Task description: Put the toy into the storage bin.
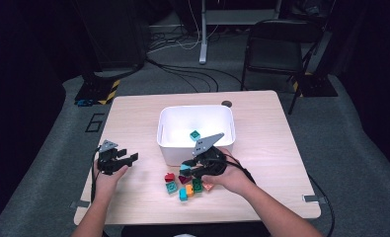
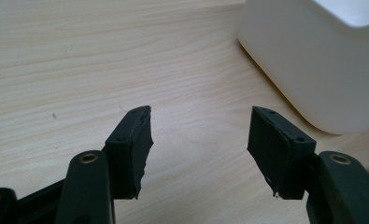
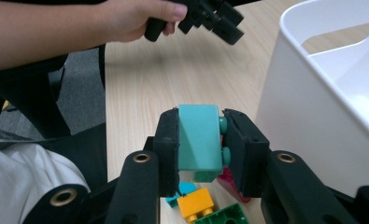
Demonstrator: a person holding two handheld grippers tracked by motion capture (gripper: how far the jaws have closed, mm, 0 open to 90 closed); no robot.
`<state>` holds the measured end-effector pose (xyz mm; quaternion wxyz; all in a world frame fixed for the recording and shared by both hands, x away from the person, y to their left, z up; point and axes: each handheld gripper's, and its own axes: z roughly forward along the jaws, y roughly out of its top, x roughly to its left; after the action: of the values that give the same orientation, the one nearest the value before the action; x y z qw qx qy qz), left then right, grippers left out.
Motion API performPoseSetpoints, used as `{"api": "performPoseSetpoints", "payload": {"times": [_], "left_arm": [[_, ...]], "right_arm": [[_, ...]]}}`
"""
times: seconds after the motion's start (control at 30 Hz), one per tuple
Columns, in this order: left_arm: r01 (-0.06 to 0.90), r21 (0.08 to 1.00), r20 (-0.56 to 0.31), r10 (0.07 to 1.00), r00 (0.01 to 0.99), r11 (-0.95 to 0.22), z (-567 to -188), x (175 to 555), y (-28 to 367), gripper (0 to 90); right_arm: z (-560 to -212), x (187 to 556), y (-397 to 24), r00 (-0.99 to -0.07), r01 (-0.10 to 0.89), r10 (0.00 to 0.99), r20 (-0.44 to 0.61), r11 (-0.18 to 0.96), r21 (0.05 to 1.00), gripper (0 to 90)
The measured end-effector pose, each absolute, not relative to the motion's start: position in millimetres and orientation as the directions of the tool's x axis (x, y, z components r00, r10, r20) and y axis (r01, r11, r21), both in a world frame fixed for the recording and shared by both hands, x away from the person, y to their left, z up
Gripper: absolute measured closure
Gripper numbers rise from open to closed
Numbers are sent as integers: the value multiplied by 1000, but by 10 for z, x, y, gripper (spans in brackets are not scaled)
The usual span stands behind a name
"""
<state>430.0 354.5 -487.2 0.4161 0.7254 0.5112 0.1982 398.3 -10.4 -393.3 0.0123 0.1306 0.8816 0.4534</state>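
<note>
- Here, the right gripper (image 3: pixel 201 140) pinches a turquoise plastic building brick (image 3: pixel 198 137) between its two black pads, lifted clear of the pale wooden bench (image 1: pixel 133 118).
- In the high view the right gripper (image 1: pixel 190 170) hangs just in front of the white plastic tub (image 1: pixel 165 128), above the loose bricks.
- Below the held brick lie an orange brick (image 3: pixel 196 203), a green brick (image 3: pixel 226 215) and a dark red brick (image 3: pixel 229 182), close together on the bench.
- One teal brick (image 1: pixel 195 134) sits inside the tub.
- The left gripper (image 2: pixel 198 149) rests low over bare bench left of the tub, jaws spread with nothing between them.
- In the high view the left gripper (image 1: pixel 126 160) lies well apart from the brick pile.
</note>
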Motion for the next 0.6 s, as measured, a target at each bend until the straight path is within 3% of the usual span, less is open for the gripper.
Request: {"api": "performPoseSetpoints", "payload": {"times": [0.6], "left_arm": [[576,807,-140,906,400,-130,-4871,4300,3550,394]], "right_arm": [[-3476,4261,-194,-950,216,305,58,514,830,670]]}}
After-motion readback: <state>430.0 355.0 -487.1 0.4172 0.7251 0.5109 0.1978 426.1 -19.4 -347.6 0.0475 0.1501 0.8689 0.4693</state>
